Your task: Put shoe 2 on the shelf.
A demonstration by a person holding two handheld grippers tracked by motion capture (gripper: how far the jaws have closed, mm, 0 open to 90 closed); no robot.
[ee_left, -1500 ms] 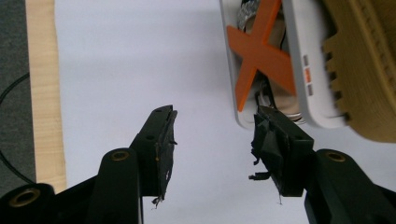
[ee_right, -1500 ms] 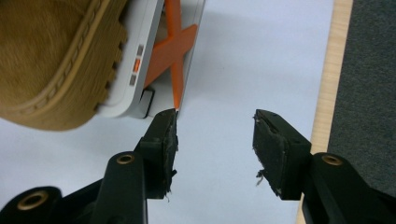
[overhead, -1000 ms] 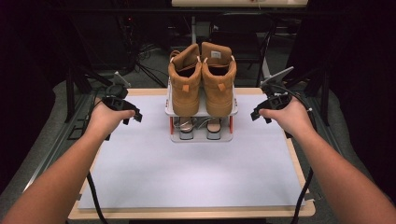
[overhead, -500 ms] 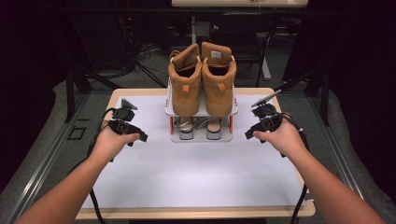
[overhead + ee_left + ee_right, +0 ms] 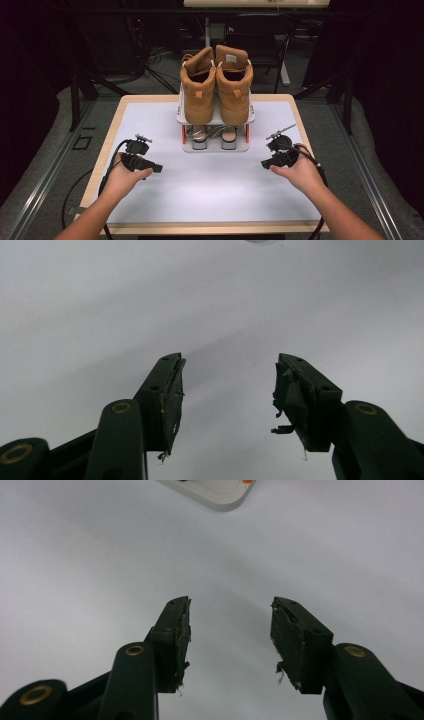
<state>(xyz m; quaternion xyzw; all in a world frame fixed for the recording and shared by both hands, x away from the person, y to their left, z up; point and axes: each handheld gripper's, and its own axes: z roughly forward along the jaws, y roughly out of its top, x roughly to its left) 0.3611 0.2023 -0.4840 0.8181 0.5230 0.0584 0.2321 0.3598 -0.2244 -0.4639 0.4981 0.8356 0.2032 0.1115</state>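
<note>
Both our hands have dropped and pulled back toward us since the earlier frames, now low over the white mat. Boots unchanged: tan pair, heels toward us, on the top shelf of the small rack at the far middle of the table; another pair sits on the shelf below. Left gripper is near the rack's left, its jaws just opened a bit wider, nothing between. Right gripper is near the rack's right, jaws apart, empty.

White sheet spread over a wood-edged counter. Beyond it, loose cables on grey floor, with dark curtains to either side. At far back, a pale tabletop.
</note>
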